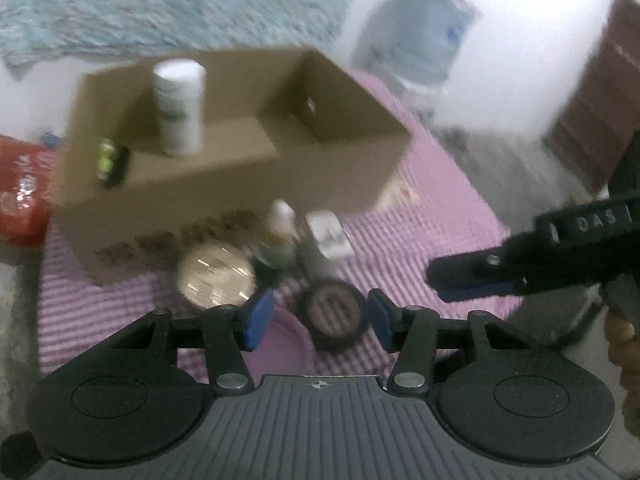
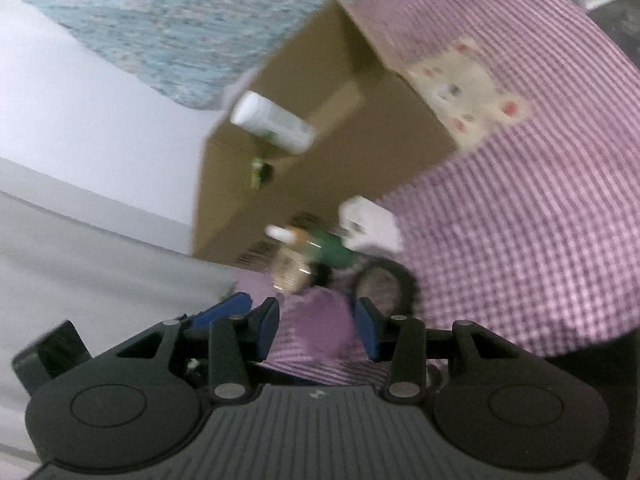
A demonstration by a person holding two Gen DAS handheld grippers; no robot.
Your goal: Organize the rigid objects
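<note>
An open cardboard box stands on a purple checked cloth. Inside it are a white bottle and a small green-and-black item. In front of the box lie a round silver tin, a green bottle, a white rectangular item and a black round jar. My left gripper is open, its blue pads either side of the black jar. My right gripper is open and empty above a purple lid; it also shows in the left wrist view.
A red package lies left of the box. A floral blue fabric and a large water jug are behind. A brown wooden furniture piece stands at the right. The box also shows in the right wrist view.
</note>
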